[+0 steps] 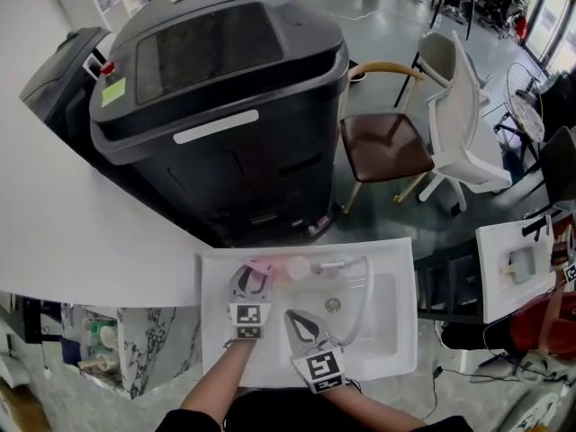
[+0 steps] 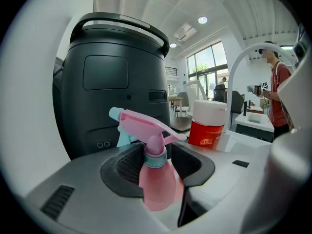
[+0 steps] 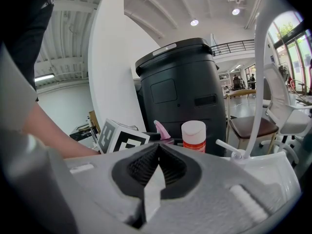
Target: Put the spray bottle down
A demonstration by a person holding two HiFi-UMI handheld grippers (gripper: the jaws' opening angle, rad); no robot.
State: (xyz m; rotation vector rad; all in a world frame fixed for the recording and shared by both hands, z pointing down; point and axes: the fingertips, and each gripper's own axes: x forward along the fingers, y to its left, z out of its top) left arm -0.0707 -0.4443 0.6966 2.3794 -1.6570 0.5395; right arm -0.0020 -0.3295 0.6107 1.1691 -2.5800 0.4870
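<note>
The jaws of the left gripper (image 2: 158, 152) stand partly apart, and the pink spray bottle (image 2: 158, 184) is upright between them. A dark gap shows beside the bottle's body on one side, so the pads do not seem to press on it. The bottle's trigger head reaches out over the jaws. We cannot see its base, so we cannot tell if it already rests on something.

The jaws of the right gripper (image 3: 157, 147) are closed together at their tips and hold nothing.

In the head view, the bottle is at the far left corner of the white sink (image 1: 396, 331), on the side away from the person. A red container with a white cap (image 2: 208, 126) stands upright just beside the bottle, on the same far rim of the sink and towards the sink's middle. The white arched faucet (image 1: 367, 286) rises from the far rim of the sink, more to the right, and bends over the basin.

The left gripper is over the left part of the sink, with its marker cube (image 1: 248, 318) towards the near rim. The right gripper is over the basin, near the sink's near rim.

Behind the sink stands a large black bin (image 1: 225, 106). To the right, also behind the sink, we see a chair with a brown seat (image 1: 387, 147) and a white chair (image 1: 459, 115).
</note>
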